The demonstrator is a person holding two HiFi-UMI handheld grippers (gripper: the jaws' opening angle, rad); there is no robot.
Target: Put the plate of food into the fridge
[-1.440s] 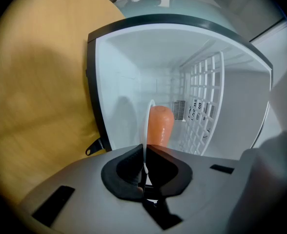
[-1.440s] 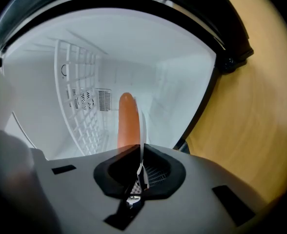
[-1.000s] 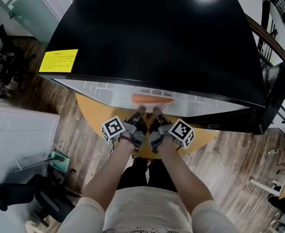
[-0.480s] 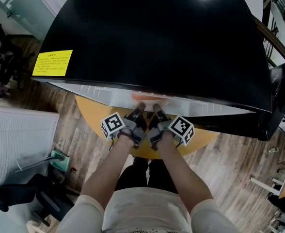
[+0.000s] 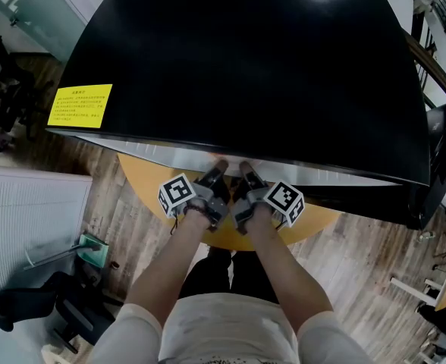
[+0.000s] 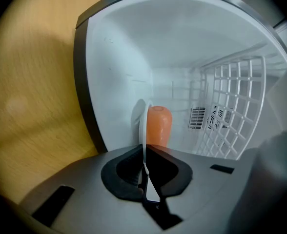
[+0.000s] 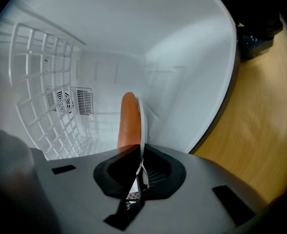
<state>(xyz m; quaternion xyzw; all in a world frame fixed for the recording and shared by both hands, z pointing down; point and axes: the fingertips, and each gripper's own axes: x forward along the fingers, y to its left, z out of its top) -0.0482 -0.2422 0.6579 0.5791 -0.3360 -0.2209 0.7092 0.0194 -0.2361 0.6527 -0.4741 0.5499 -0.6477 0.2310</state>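
A white plate (image 6: pixel 143 123) with an orange carrot (image 6: pixel 158 125) on it is held edge-on inside the white fridge cavity. My left gripper (image 6: pixel 144 152) is shut on the plate's near rim. My right gripper (image 7: pixel 139 152) is shut on the same plate (image 7: pixel 142 123), the carrot (image 7: pixel 129 121) lying just left of the rim. In the head view both grippers, left gripper (image 5: pixel 218 165) and right gripper (image 5: pixel 245 167), reach side by side under the black fridge (image 5: pixel 246 59) top, which hides the plate and carrot.
The fridge stands on a round wooden table (image 5: pixel 143 180). A white wire shelf (image 6: pixel 231 106) and a fan vent (image 6: pixel 207 117) line the cavity. The open fridge door (image 5: pixel 435 158) hangs at the right. Office chairs (image 5: pixel 3 59) and a white panel (image 5: pixel 26 226) stand at the left.
Both grippers have pushed forward with the plate. The carrot, seen at the fridge opening in the head view a second ago, is now out of sight under the fridge top.
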